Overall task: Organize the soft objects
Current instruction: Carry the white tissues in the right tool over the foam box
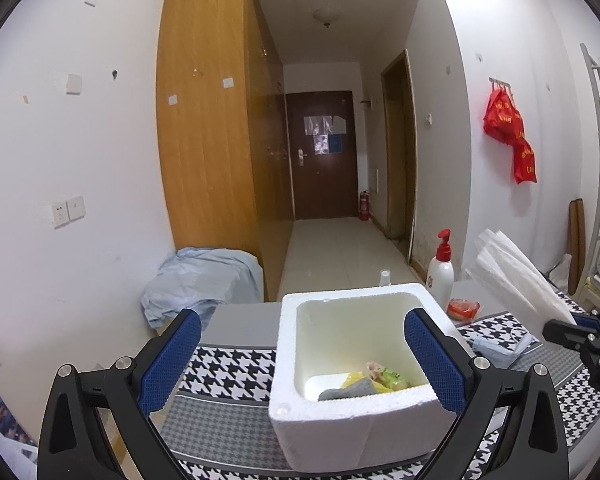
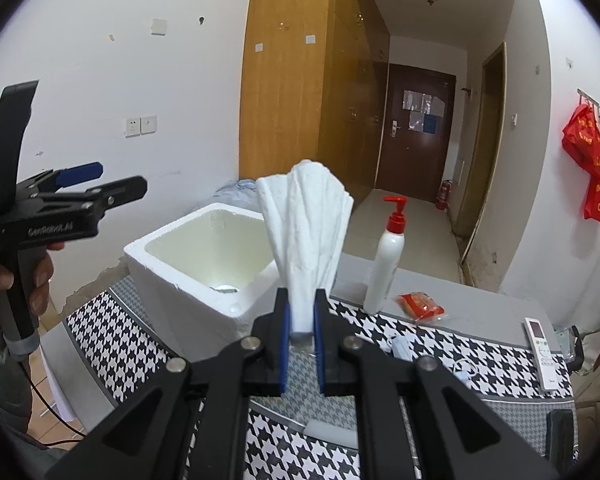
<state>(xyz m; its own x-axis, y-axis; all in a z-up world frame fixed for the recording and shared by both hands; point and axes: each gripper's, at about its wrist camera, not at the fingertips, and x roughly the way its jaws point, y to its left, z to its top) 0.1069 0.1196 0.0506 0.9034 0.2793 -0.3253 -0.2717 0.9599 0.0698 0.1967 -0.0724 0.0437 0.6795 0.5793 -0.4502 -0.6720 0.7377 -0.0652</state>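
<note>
A white foam box (image 1: pixel 352 412) stands on the houndstooth-covered table (image 1: pixel 228 364). At its bottom lie a grey cloth (image 1: pixel 350 389) and yellow-green soft items (image 1: pixel 384 378). My left gripper (image 1: pixel 300 356) hangs wide open over the box's near left part, with nothing between its blue pads. My right gripper (image 2: pixel 300 308) is shut on a fanned white tissue (image 2: pixel 306 216), held upright just right of the box (image 2: pixel 204 264). In the left wrist view the tissue (image 1: pixel 516 272) shows at the right. The left gripper (image 2: pixel 88 188) shows at the left of the right wrist view, in a hand.
A white pump bottle (image 2: pixel 388 260) with a red top and a red packet (image 2: pixel 420 306) stand behind the tissue. A blue face mask (image 1: pixel 500 346), a remote control (image 2: pixel 542 344) and a cable lie on the table's right part. A light-blue cloth heap (image 1: pixel 200 280) sits by the wardrobe.
</note>
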